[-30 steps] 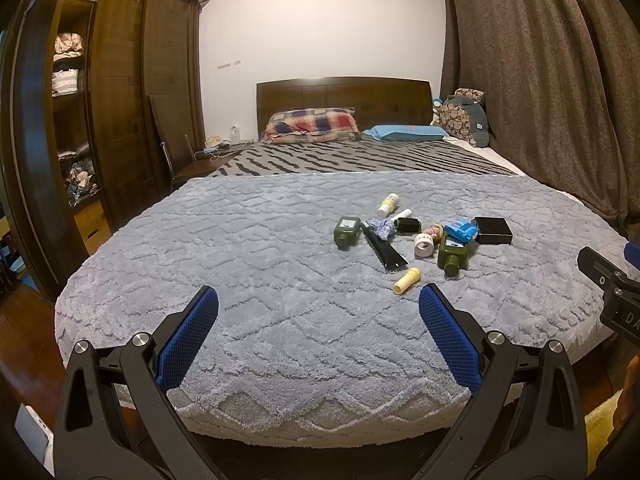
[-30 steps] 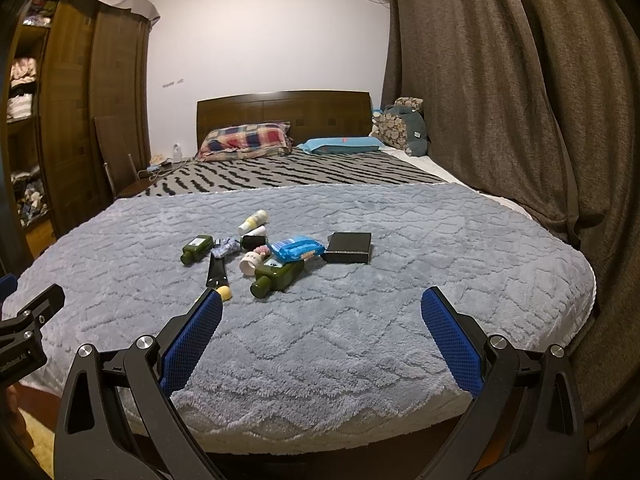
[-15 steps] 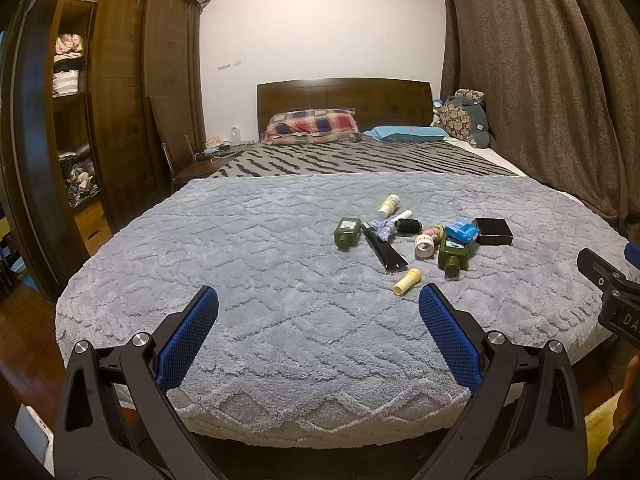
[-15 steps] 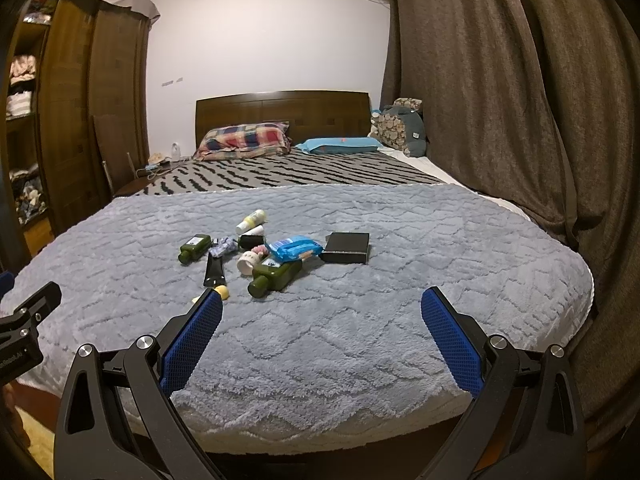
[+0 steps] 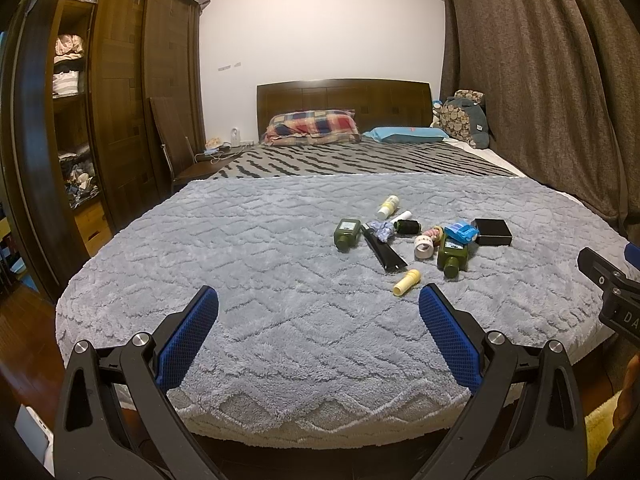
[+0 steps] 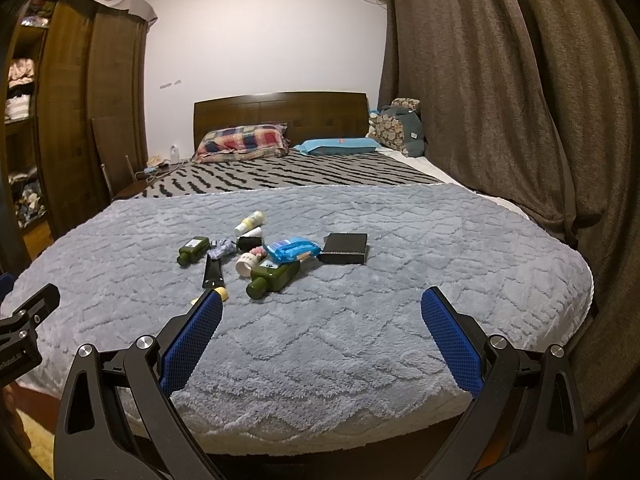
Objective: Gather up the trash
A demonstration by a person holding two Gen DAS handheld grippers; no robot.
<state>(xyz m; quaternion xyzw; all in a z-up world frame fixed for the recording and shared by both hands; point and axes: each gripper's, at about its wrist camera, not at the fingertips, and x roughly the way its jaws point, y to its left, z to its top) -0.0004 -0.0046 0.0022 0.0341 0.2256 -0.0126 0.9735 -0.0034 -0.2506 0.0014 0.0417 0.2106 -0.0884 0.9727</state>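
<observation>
Fingers: left gripper (image 5: 318, 300) and right gripper (image 6: 322, 304) are both hovering off the foot of the grey blanket (image 5: 240, 280), blue pads spread wide, holding nothing.

Trash pile, sitting mid-blanket, well apart from both grippers, listed near to far from the blanket's foot edge:
- yellow-capped tube (image 5: 407, 282), lying nearest;
- large green bottle (image 6: 273, 277), lying on its side, cap pointing toward the foot;
- black flat tube (image 5: 383, 249), lying lengthwise;
- white tape roll (image 5: 423, 246), resting beside the large bottle;
- small green bottle (image 5: 346, 233), lying at the pile's left side;
- blue wipes packet (image 6: 293, 249), leaning on the large bottle;
- crumpled bluish wrapper (image 5: 380, 228);
- black box (image 6: 344, 248), sitting closed at the pile's right side; contents cannot be told;
- black cylinder with a white end (image 5: 406, 225);
- pale yellow bottle (image 5: 388, 206), lying farthest.

Containers: no bin or bag is showing in either view.

Risks, as judged: round bottles and tubes are likely rolling on the soft pile if nudged; items are touching, so closing on one may be dragging a neighbour; plush fibres may be catching in the pads on low grasps; the flat tube is offering little height to pinch.
</observation>
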